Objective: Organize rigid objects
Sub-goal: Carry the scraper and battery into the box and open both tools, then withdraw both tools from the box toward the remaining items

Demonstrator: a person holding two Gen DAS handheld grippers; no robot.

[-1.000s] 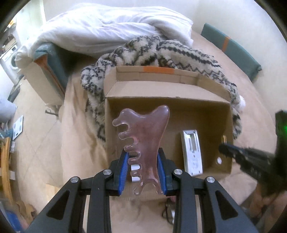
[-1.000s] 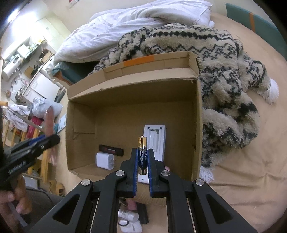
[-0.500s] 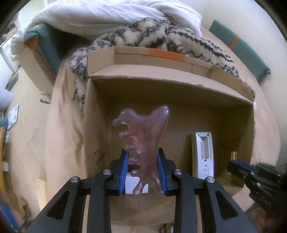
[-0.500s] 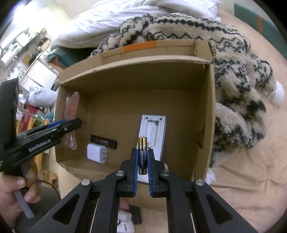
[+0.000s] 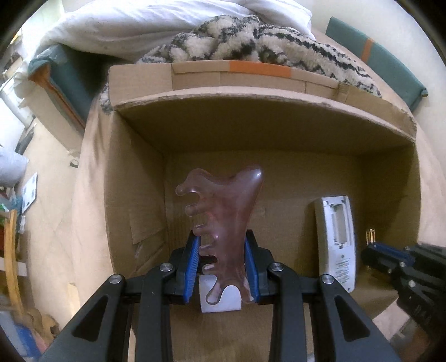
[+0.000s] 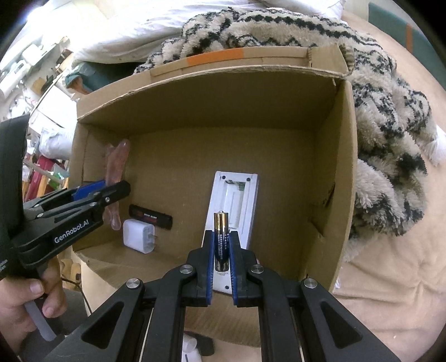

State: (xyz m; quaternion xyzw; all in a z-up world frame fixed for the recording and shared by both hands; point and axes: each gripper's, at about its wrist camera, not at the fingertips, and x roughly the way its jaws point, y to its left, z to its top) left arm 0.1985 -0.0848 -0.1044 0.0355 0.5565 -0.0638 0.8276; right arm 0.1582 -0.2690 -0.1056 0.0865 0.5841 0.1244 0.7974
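Observation:
My left gripper (image 5: 221, 267) is shut on a pink translucent scraping comb (image 5: 223, 220), held upright inside the left part of an open cardboard box (image 5: 251, 97). From the right wrist view that comb (image 6: 117, 170) and the left gripper (image 6: 111, 192) hang near the box's left wall (image 6: 80, 172). My right gripper (image 6: 221, 250) is shut on a black and gold battery (image 6: 221, 236), above the box's near right part. A white remote (image 6: 234, 211), a white charger plug (image 6: 138, 235) and a black USB stick (image 6: 150, 216) lie on the box floor.
The box sits on a beige bed cover (image 6: 390, 278). A black and white fuzzy blanket (image 6: 376, 111) presses against its far and right sides, with a white duvet (image 5: 139, 25) behind. A hand (image 6: 25, 303) grips the left tool. Small items (image 6: 195, 345) lie before the box.
Both grippers have sunk toward the box, so it fills more of each view. The left gripper with the comb has come in over the box's left side.

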